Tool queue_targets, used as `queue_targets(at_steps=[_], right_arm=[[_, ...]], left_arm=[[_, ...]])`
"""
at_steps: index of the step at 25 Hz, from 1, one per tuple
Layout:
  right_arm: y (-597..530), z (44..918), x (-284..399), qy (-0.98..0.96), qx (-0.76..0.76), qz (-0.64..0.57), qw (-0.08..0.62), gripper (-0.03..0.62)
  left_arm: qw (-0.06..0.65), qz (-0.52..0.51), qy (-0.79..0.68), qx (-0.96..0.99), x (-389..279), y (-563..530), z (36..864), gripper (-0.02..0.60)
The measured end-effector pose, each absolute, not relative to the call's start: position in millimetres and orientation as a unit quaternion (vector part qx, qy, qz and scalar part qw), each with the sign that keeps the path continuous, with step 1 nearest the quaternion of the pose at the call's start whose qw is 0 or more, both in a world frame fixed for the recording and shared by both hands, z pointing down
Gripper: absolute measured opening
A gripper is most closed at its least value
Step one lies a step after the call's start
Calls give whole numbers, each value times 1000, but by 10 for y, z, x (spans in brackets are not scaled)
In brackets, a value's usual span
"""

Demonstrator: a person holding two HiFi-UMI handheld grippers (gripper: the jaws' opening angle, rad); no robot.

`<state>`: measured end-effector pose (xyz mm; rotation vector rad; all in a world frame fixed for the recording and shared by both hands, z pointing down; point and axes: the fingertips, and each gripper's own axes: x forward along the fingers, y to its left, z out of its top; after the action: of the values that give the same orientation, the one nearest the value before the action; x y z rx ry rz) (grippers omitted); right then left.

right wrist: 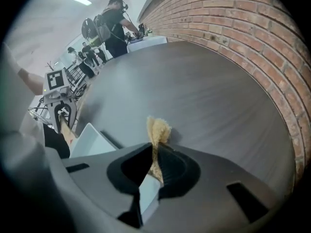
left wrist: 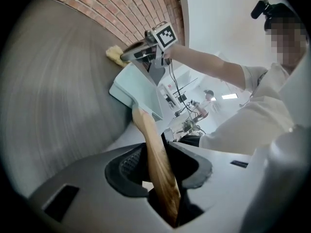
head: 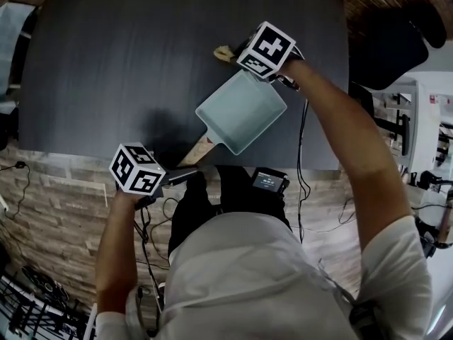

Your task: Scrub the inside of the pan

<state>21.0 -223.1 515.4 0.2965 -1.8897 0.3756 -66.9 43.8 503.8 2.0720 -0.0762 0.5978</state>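
A pale blue-green square pan [head: 241, 112] with a wooden handle [head: 198, 149] lies on the dark table [head: 127, 62]. My left gripper [head: 185, 176] is at the near table edge, shut on the end of that handle [left wrist: 155, 154]. My right gripper [head: 232, 57] is over the pan's far corner, shut on a yellowish scrubbing pad [head: 224, 52]. In the right gripper view the pad [right wrist: 158, 130] sticks out past the jaws above the tabletop, with the pan's rim [right wrist: 95, 140] just to its left. The left gripper view shows the pan [left wrist: 138, 89] with the pad [left wrist: 114, 55] at its far side.
A brick wall [right wrist: 252, 47] runs along the table's far side. The near table edge [head: 141, 163] drops to a stone-faced front. A small device [head: 269, 180] and cables hang at my waist. Other people [right wrist: 114, 25] stand at a far bench.
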Motion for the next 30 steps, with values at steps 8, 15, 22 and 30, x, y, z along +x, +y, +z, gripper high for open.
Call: queue_targets(at_steps=[8,15,22,30], right_arm=[[-2086,5183,183,-789,118,163,581,40],[-1935,5174,44,-787,101,172,583,40],[-1785,5165,-93,-786,83,183,585,40],[-1544,5179,-330,-782,52,197,589,40]], left_arm=[[499,182,-109,840,-705,254,5036,110],[497,176,-121,841,-698,260,5055,114],[492,179,-128,842,-684,252,5050,115],[488,178,-137,844,-653,263,5063,115]])
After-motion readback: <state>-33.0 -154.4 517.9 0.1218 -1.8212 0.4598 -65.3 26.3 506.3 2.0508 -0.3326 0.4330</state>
